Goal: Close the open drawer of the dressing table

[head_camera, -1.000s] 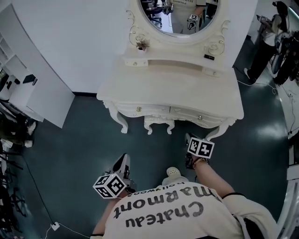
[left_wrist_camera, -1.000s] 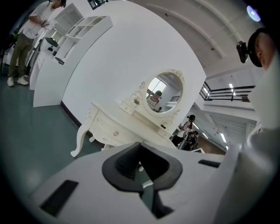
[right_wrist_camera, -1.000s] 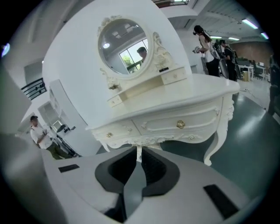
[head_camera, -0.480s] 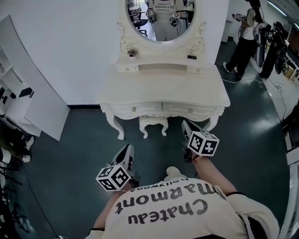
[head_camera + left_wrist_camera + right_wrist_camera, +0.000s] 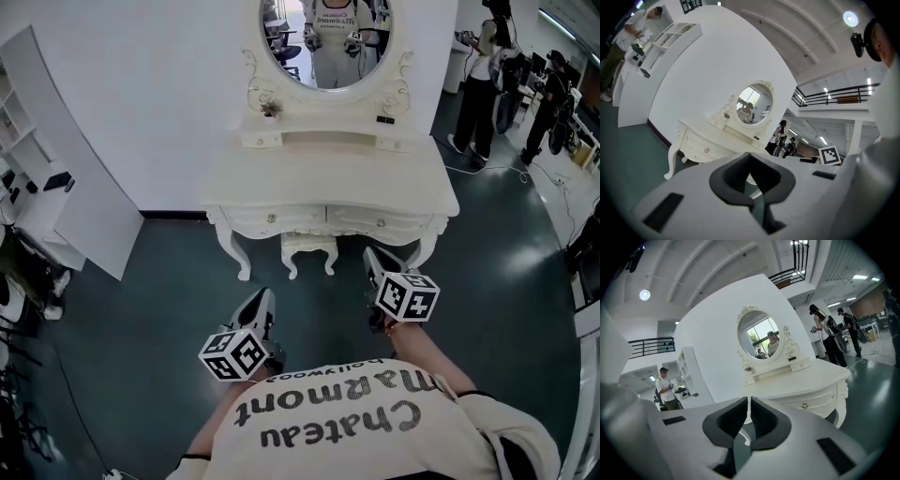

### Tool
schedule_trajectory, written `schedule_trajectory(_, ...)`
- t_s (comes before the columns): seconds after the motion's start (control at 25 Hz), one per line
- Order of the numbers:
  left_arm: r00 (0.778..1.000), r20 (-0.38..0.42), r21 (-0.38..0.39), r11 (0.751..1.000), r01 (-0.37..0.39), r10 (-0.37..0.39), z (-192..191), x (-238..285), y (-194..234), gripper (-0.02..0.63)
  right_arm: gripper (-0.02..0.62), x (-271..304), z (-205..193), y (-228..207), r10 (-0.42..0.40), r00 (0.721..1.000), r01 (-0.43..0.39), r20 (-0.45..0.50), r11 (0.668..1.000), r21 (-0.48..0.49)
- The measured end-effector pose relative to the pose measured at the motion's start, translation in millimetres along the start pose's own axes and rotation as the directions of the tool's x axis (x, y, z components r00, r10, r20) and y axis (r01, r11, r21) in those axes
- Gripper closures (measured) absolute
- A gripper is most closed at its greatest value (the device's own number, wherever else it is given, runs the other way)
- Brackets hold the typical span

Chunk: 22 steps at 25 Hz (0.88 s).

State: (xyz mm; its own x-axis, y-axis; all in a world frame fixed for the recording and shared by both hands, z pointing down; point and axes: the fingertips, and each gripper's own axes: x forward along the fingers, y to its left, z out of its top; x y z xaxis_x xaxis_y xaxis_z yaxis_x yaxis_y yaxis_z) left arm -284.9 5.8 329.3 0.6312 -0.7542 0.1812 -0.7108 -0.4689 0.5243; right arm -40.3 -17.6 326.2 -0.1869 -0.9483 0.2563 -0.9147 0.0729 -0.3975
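Observation:
The white dressing table (image 5: 328, 178) stands against the wall under its oval mirror (image 5: 325, 37). Its two front drawers, the left drawer (image 5: 271, 218) and the right drawer (image 5: 380, 223), both look flush with the front. My left gripper (image 5: 265, 298) hangs shut and empty over the floor, short of the table. My right gripper (image 5: 370, 255) is held just before the table's right front; its jaws have just been closing, with nothing between them. The left gripper view shows the table (image 5: 701, 145) beyond the left gripper (image 5: 750, 157). The right gripper view shows it (image 5: 811, 385) past the right gripper (image 5: 749, 401).
A small white stool (image 5: 307, 246) sits tucked under the table's middle. A white shelf unit (image 5: 56, 187) stands at the left. People (image 5: 483, 66) stand at the back right. Dark green floor (image 5: 150, 309) lies between me and the table.
Both grippers have risen, the right one more, and now sit a little back from the table front. The head view has lifted and takes in more of the mirror.

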Motion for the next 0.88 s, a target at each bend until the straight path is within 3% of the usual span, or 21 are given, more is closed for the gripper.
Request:
schedule_trajectory(0.16, 1.0, 0.011, -0.006, 1.0, -0.005, 0.005, 3.1, 5.4, -9.4, 0.598, 0.552, 3.6, 3.1, -5.2, 0.0, 1.0, -0.001, -0.023, 0.999, -0.043)
schedule_trajectory(0.88, 0.999, 0.018, -0.04, 0.998, -0.049, 0.05, -14.4, 18.6, -35.5, 0.598, 0.552, -2.9, 12.9, -37.1, 0.019, 0.998, -0.023, -0.058, 0.998, -0.065)
